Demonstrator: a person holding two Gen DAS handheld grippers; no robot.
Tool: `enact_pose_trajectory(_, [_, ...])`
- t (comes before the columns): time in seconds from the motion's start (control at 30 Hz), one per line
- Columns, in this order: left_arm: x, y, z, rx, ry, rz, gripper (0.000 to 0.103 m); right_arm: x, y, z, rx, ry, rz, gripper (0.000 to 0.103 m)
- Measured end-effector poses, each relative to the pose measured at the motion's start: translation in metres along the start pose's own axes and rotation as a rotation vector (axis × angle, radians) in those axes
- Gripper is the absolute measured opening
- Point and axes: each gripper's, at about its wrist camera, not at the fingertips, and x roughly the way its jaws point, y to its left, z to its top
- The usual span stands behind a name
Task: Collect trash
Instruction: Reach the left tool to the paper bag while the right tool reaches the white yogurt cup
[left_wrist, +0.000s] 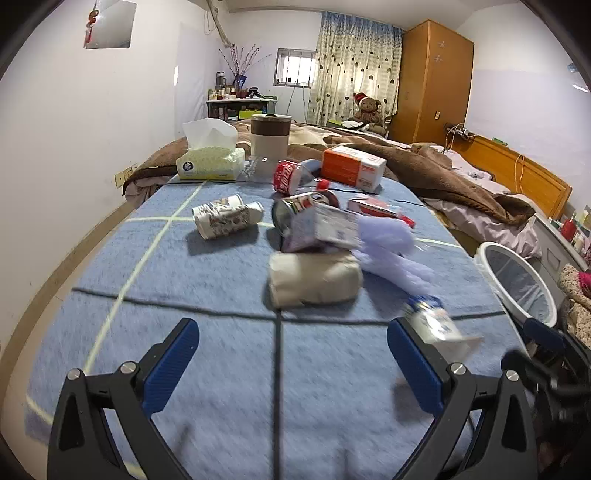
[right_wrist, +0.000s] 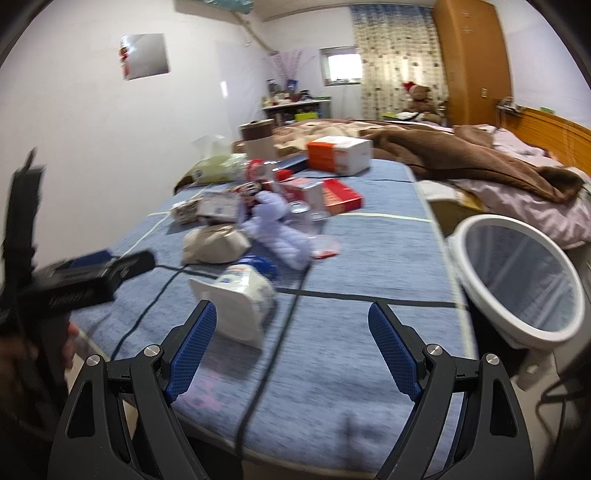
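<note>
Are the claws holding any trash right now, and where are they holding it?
No. The left claw and the right claw are both wide open with nothing between their pads. The white packet just lies on the blue cloth.

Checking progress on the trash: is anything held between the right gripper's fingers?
No. The right gripper is open with only blue tablecloth between its fingers.

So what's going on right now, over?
Both grippers open, empty: left, right. Trash piled on the table; white pack nearest. Bin at right, path clear.
</note>
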Motion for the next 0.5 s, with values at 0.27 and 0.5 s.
enact_pose_trajectory(0.27, [0.033, 0.010, 0.020, 0.085, 0.040, -0.054, 0.103, 0.029, 0.019, -0.004, -0.063, 0.072, 0.010, 0.086])
enact_pose_trajectory(0.5, [0.059, 0.005, 0.026, 0.167, 0.079, -0.094, 0.103, 0.039, 0.023, -0.002, -0.067, 0.084, -0.020, 0.082])
